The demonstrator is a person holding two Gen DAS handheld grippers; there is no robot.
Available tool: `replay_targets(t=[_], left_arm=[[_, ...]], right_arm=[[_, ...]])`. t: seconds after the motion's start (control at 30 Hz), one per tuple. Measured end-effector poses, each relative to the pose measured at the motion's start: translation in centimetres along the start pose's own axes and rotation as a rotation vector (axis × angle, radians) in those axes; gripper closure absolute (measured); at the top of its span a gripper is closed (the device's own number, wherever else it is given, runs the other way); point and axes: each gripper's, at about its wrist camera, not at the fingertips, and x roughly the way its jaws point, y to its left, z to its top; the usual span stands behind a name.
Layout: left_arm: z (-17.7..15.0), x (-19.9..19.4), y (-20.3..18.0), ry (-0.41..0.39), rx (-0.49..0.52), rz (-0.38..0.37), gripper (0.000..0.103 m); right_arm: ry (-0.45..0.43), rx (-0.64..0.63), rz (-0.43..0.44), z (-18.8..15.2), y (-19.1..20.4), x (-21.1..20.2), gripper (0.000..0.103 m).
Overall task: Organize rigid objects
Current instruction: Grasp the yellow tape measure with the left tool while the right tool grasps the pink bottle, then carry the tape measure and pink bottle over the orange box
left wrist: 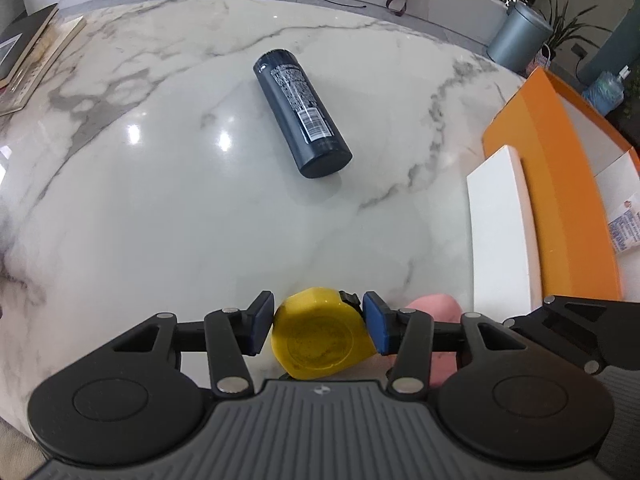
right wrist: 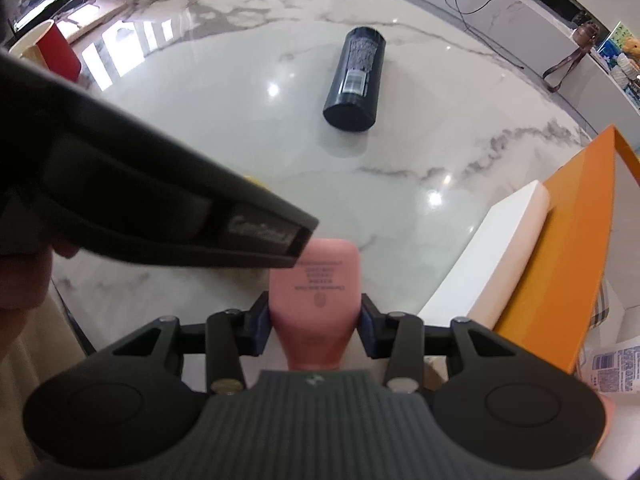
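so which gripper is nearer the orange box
Right. The right gripper, shut on the pink bottle, sits close beside the orange box; the left gripper, clamping the yellow tape measure, is farther away.

- Marble tabletop point(left wrist: 160, 200): polished, glossy, grey-veined.
- Dark bottle point(left wrist: 302, 114): smooth, satin plastic.
- Yellow tape measure point(left wrist: 320, 340): glossy plastic.
- Pink tube point(right wrist: 314, 300): matt, smooth plastic.

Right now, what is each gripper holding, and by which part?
The left gripper clamps the yellow tape measure across its case sides. The right gripper clamps the pink tube across its body.
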Motion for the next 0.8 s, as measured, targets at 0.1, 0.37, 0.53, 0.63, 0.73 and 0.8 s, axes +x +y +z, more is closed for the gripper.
replay_targets(t=[0.1, 0.37, 0.53, 0.63, 0.73, 0.8], left_arm=[[-0.1, -0.8, 0.1, -0.009, -0.004, -0.005, 0.049], [-0.6, -3.0, 0.6, -0.028, -0.022, -0.011, 0.049], [-0.8, -4.7, 0.6, -0.048, -0.028, -0.016, 0.049], [-0.8, -5.9, 0.4, -0.066, -0.03, -0.02, 0.049], [-0.7, -7.4, -0.1, -0.093, -0.027, -0.033, 0.049], [-0.5, -8.6, -0.7, -0.118, -0.02, -0.044, 0.049]], right_arm=[[-0.018, 0.007, 0.004, -0.2, 0.0, -0.9, 0.059], [-0.071, 0.001, -0.012, -0.5, 0.2, -3.6, 0.059], [-0.104, 0.011, -0.014, -0.8, 0.0, -5.5, 0.059], [-0.136, 0.02, -0.015, -0.9, -0.3, -6.9, 0.059], [-0.173, 0.027, -0.026, -1.0, -0.7, -8.4, 0.059], [-0.197, 0.033, -0.032, -1.0, -1.1, -9.4, 0.059]])
